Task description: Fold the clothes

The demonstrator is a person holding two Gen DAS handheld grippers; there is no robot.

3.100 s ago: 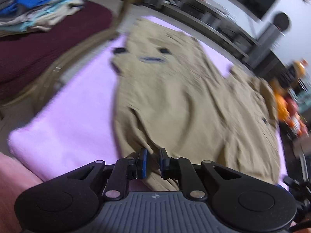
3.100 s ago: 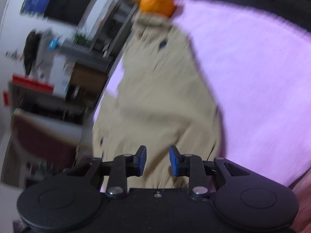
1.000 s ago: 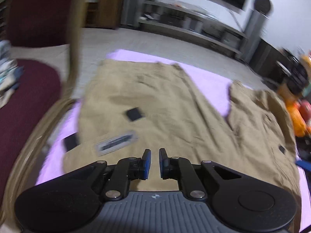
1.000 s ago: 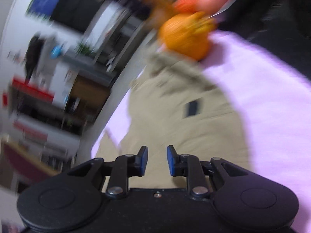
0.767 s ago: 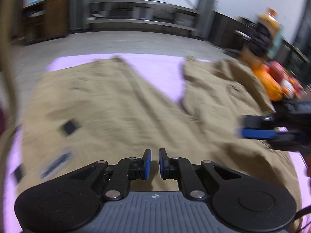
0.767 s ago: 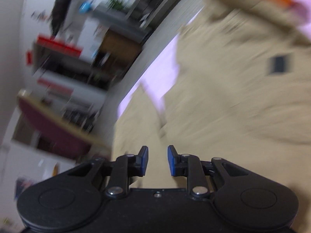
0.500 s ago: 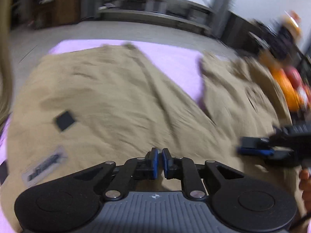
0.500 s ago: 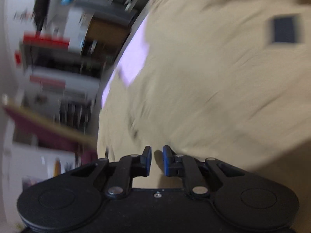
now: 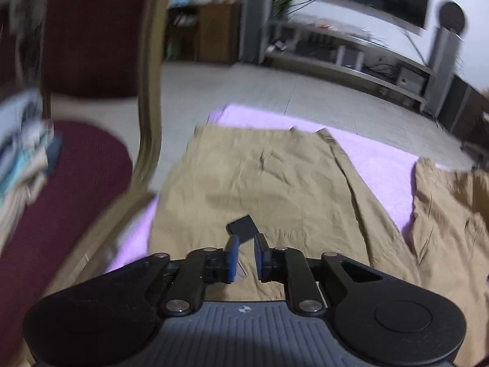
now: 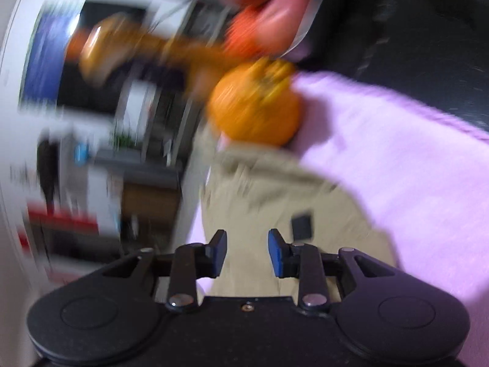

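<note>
Khaki trousers (image 9: 275, 183) lie spread flat on a lilac cloth (image 9: 382, 162), both legs stretching away from me. A small black patch (image 9: 243, 225) sits on the near leg. My left gripper (image 9: 244, 244) hovers just short of that patch, its jaws opening with only a narrow gap and nothing between them. In the blurred right wrist view, the other trouser leg (image 10: 275, 189) ends near an orange pumpkin (image 10: 255, 104). My right gripper (image 10: 247, 240) is above that leg, jaws opening and empty, beside a black patch (image 10: 302, 226).
A maroon chair (image 9: 67, 165) with a wooden frame stands at the left, with a stack of folded clothes (image 9: 21, 153) on its seat. A TV shelf (image 9: 351, 61) runs along the far wall. Orange and red toys (image 10: 269, 27) crowd the cloth's (image 10: 397, 168) far end.
Both grippers swung inward over the trousers, narrowed, and have swung back out with their jaws wider. The left view faces the chair side again; the right view faces the pumpkin end.
</note>
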